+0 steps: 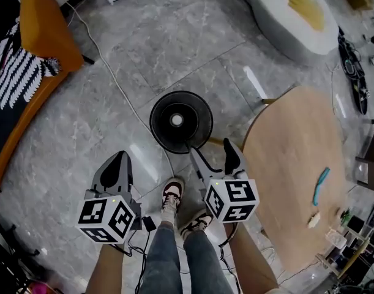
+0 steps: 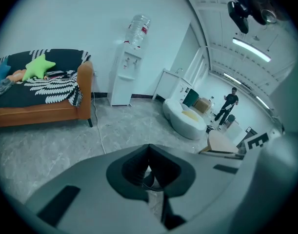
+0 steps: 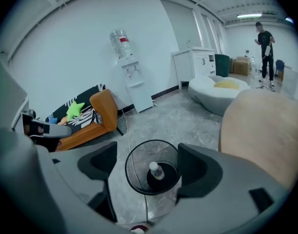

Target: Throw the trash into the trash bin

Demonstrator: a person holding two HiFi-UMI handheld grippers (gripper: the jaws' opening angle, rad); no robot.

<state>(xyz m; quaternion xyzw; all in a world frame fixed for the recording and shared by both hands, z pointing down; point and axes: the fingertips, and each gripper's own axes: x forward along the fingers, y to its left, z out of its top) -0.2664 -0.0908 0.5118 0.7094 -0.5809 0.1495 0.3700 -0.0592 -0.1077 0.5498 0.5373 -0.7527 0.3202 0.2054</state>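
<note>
A black mesh trash bin [image 1: 153, 112] stands on the grey floor just ahead of my feet. A clear plastic bottle with a white cap [image 3: 157, 170] lies upright-ish at its bottom; from the head view only its cap [image 1: 176, 120] shows. My right gripper [image 1: 211, 149] hovers at the bin's near right rim, jaws open and empty, and in the right gripper view the bin [image 3: 130, 177] sits between them [image 3: 147, 165]. My left gripper [image 1: 119, 164] hangs to the bin's near left, shut with nothing in it; its jaws [image 2: 149, 167] meet in its own view.
A round wooden table [image 1: 291, 164] stands at the right with a teal item [image 1: 321, 185] and a small pale scrap [image 1: 313, 219]. A white cable [image 1: 119, 87] crosses the floor. An orange sofa [image 1: 46, 35] is at the far left, a white beanbag [image 1: 284, 23] far ahead.
</note>
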